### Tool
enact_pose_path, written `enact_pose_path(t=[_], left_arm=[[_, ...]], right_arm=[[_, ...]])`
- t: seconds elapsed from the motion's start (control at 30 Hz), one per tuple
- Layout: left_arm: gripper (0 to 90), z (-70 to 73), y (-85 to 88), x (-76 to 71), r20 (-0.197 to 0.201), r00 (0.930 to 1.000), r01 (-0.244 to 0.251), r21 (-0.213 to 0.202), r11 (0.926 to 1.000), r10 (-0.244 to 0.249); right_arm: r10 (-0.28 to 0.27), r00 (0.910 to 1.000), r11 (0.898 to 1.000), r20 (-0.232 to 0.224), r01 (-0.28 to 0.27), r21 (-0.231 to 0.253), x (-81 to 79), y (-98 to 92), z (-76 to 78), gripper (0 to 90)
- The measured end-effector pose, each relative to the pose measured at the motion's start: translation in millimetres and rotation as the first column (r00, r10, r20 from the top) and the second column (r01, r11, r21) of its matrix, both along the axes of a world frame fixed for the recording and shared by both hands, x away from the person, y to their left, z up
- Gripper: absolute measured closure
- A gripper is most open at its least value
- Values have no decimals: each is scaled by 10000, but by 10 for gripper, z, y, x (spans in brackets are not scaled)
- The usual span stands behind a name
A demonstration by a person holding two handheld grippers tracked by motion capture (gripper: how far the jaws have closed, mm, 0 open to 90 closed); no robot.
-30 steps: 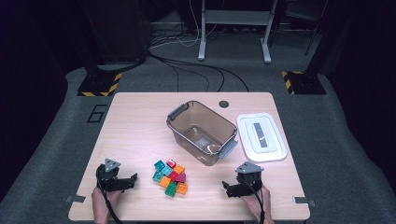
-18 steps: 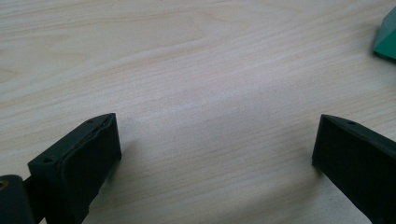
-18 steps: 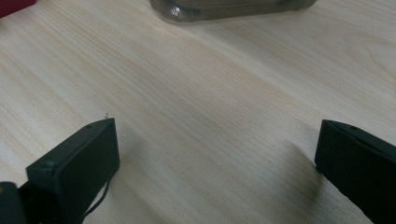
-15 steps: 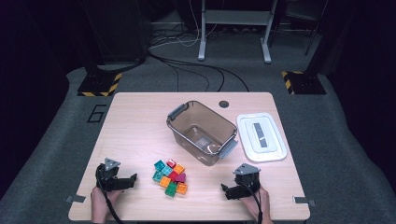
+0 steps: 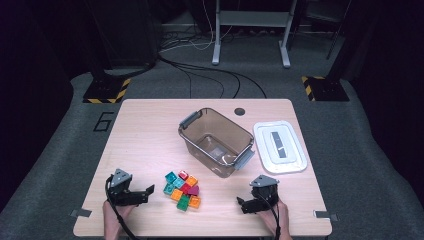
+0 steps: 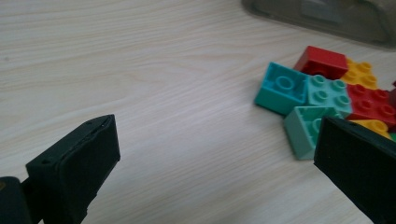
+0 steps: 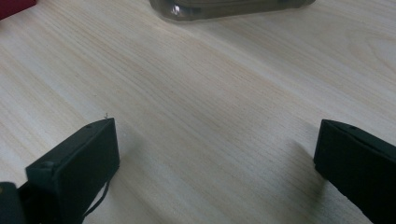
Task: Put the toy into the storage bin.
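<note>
We see the left gripper [image 5: 149,192] spread wide, just left of the bricks [image 5: 183,189]; the right gripper [image 5: 241,205] gapes too, empty, near the bin [image 5: 216,141].

Bin [image 6: 322,16] cropped at top edge — blurred.

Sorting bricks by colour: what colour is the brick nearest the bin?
Red brick, clearest in the left gripper view, just before the bin.
</note>
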State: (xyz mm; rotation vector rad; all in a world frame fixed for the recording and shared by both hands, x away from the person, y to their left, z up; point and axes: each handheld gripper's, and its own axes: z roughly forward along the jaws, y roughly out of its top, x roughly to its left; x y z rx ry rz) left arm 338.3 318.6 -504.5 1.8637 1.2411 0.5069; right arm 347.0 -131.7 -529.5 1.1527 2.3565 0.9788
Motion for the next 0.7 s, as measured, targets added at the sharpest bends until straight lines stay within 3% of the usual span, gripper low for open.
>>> enact_pose_path(t=[0.33,0.7], left_arm=[[9,-25,-301,46,-164,9970,761,27,9971,-760],[43,-95,-493,180,-500,9942,965,270,9950,-950]], right_arm=[[-57,10000,10000,21,57,-13,-1,0,-1,0],[-99,10000,10000,9,99,-5,-3,1,-1,0]])
